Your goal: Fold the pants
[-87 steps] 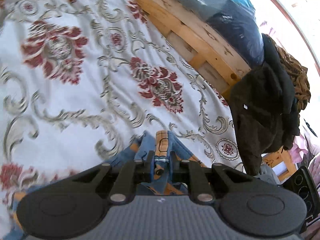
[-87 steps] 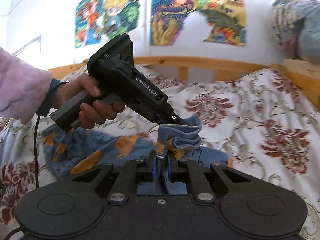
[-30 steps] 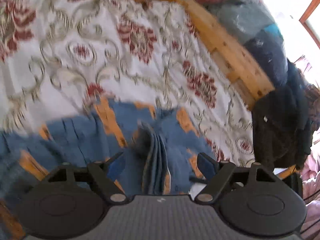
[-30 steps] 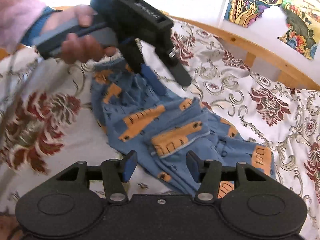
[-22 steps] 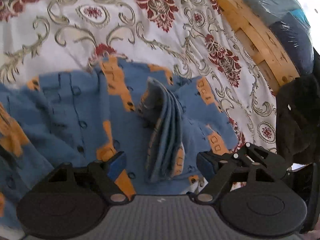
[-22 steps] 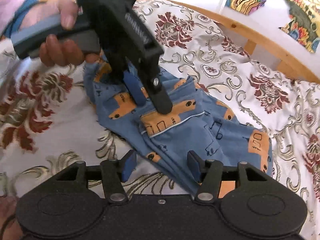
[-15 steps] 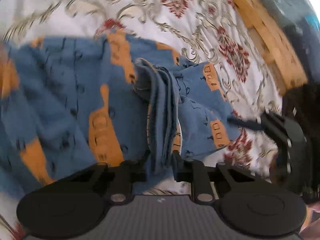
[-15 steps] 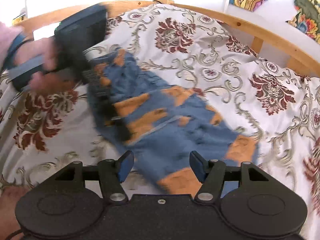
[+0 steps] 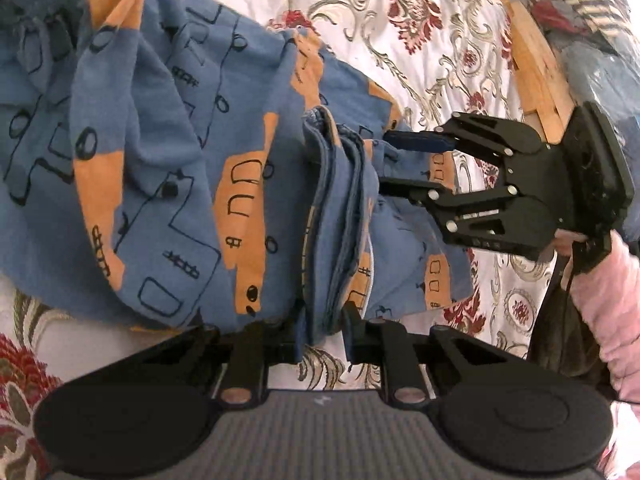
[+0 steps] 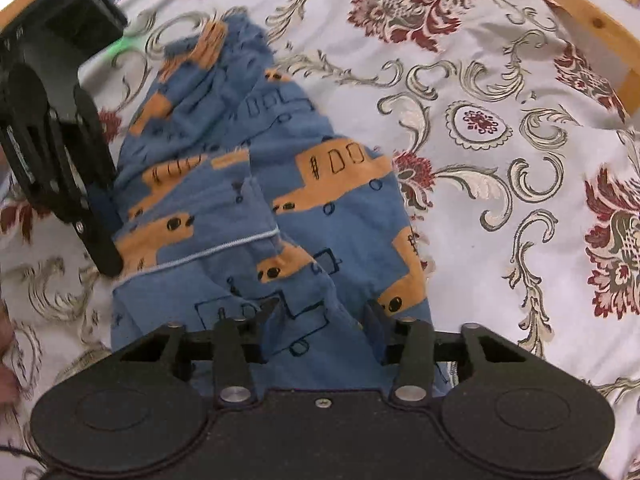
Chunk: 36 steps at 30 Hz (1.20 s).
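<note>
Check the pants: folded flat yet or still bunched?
Still bunched. The pants lie crumpled on the bedspread, one layer flopped over another, with a stack of edges pinched upright in the left gripper.

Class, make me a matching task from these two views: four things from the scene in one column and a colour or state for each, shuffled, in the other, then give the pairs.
Things:
1. pants
2. bedspread
3. left gripper
4. bed frame

Descriptions:
A. pale wood
B. white with red flowers
C. blue with orange vehicles
D. clamped on a bunched fold of cloth

Pairs: 1-C, 2-B, 3-D, 4-A
</note>
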Tool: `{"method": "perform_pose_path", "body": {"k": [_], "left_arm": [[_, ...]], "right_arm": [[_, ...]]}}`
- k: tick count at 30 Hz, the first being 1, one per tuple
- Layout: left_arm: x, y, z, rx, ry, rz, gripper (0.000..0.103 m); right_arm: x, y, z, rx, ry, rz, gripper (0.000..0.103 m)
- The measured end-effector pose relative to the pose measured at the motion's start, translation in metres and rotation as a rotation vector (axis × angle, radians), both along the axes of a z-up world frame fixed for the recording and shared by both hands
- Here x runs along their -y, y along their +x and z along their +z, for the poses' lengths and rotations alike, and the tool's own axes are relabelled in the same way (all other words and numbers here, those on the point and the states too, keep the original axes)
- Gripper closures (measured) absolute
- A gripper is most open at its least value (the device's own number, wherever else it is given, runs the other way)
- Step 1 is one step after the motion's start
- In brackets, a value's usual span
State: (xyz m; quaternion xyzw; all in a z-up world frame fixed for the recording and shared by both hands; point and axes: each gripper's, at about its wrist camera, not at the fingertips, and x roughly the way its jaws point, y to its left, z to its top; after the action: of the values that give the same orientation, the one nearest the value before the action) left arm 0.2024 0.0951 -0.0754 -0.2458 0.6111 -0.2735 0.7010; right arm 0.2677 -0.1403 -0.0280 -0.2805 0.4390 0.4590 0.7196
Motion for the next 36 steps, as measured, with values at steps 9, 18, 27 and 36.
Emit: {"method": "perform_pose_path", "body": {"k": [9,18,27,36], "left_arm": [[0.017,-0.017,0.019,0.12,0.125,-0.075,0.084],[0.015,-0.022,0.016,0.13,0.13,-0.066,0.081],[0.018,-0.024,0.024,0.175,0.157,-0.09,0.082],[0.016,-0.018,0.023,0.134,0.162,-0.035,0.08]], "right_arm": [[-0.01,0.014,0.028,-0.078,0.106,0.167,0.057],[-0.075,0.056,0.006,-0.369,0.102,0.418,0.06],[-0.062,0.044,0.017,-0.315,0.177,0.358,0.086],[-0.06,0.025,0.004,-0.161,0.114,0.244,0.073]]}}
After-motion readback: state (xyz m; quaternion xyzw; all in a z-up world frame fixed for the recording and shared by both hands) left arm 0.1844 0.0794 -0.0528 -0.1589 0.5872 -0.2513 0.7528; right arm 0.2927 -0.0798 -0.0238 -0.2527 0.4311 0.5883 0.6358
